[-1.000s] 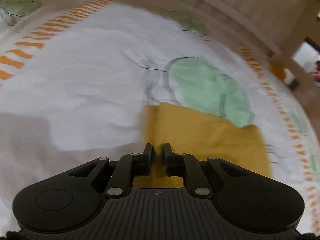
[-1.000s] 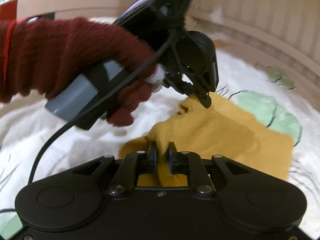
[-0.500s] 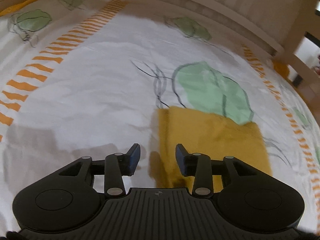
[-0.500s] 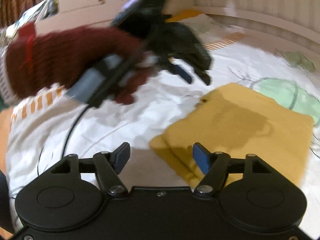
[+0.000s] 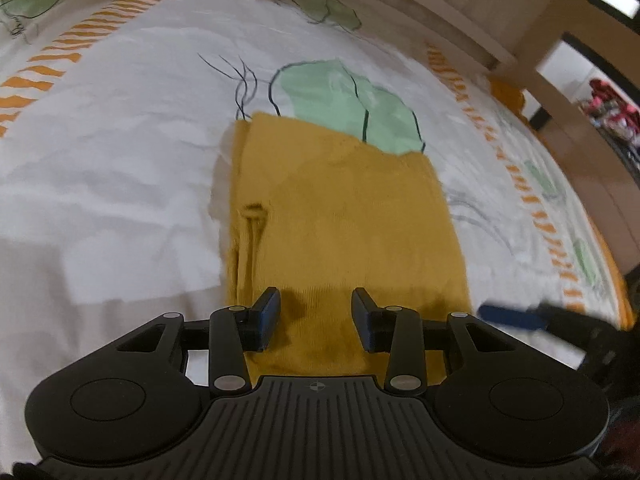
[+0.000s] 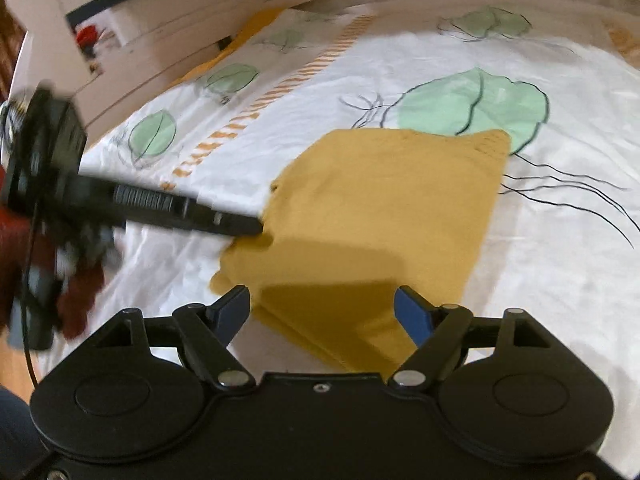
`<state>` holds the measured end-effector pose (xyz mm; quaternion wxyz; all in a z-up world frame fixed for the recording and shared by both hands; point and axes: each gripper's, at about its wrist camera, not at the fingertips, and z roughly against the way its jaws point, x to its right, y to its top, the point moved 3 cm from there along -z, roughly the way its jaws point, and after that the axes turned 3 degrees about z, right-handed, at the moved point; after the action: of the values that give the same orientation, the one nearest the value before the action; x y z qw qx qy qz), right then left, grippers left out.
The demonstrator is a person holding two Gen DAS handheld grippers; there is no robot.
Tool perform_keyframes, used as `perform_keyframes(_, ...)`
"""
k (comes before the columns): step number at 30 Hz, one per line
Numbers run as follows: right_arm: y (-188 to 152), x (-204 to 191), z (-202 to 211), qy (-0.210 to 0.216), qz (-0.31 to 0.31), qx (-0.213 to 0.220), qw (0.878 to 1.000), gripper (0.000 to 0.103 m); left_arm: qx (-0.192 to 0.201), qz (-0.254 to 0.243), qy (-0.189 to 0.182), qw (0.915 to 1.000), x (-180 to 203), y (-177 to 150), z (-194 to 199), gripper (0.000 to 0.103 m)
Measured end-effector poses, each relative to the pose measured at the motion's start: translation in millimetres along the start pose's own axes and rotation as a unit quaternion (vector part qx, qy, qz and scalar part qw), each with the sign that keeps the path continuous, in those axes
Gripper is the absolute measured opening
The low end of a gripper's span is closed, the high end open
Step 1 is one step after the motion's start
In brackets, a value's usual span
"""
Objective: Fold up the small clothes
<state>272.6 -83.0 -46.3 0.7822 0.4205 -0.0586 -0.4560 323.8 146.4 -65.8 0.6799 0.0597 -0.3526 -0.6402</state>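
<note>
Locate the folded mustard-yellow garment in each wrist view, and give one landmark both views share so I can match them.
Left wrist: the mustard garment fills the centre and runs down between the open fingers of the left gripper.
Right wrist: it lies centre to lower centre, its near edge between the open fingers of the right gripper.
Shared landmark: the large green leaf print at the garment's far edge.

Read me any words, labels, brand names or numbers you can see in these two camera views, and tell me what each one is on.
No readable text in either view.
Left gripper: a small round crosshair mark on its body, a symbol only.
Bedsheet: green leaves, orange dashes, no words.
Yellow garment: no label visible.
Background shelf items: too blurred to read.
</note>
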Motion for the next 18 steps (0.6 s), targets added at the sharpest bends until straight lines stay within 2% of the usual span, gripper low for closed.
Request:
perform_keyframes(2, 2, 4, 6, -0.003, -0.008, 0.009, 1.000, 0.081, -0.005, -0.010, 0.003, 0.9999, -1, 0, -8, 0.038)
perform_keyframes(8, 6, 14, 11, -0.004, -0.030, 0.018, 0.999, 0.082, -0.008, -0.045, -0.024, 0.9987, 0, -2, -13, 0.038)
perform_keyframes(10, 5, 16, 11, -0.005, -0.034, 0.017, 0.999, 0.082, -0.013, -0.078, -0.014, 0.9968, 2, -6, -12, 0.038)
perform_keyframes(12, 5, 16, 13, -0.003, -0.037, 0.018, 0.999, 0.082, 0.002, -0.099, 0.007, 0.9951, 2, -7, -6, 0.038)
perform_keyframes(13, 5, 16, 14, -0.002, -0.037, 0.018, 0.999, 0.082, 0.012, -0.099, 0.013, 0.9950, 1, -7, -4, 0.039)
perform_keyframes(15, 6, 16, 14, -0.001, -0.036, 0.019, 0.999, 0.082, 0.019, -0.087, 0.021, 0.9958, -4, -5, -3, 0.047)
perform_keyframes(18, 6, 15, 12, 0.001, -0.034, 0.019, 0.999, 0.082, -0.006, -0.075, 0.016, 0.9970, -9, -6, -10, 0.049)
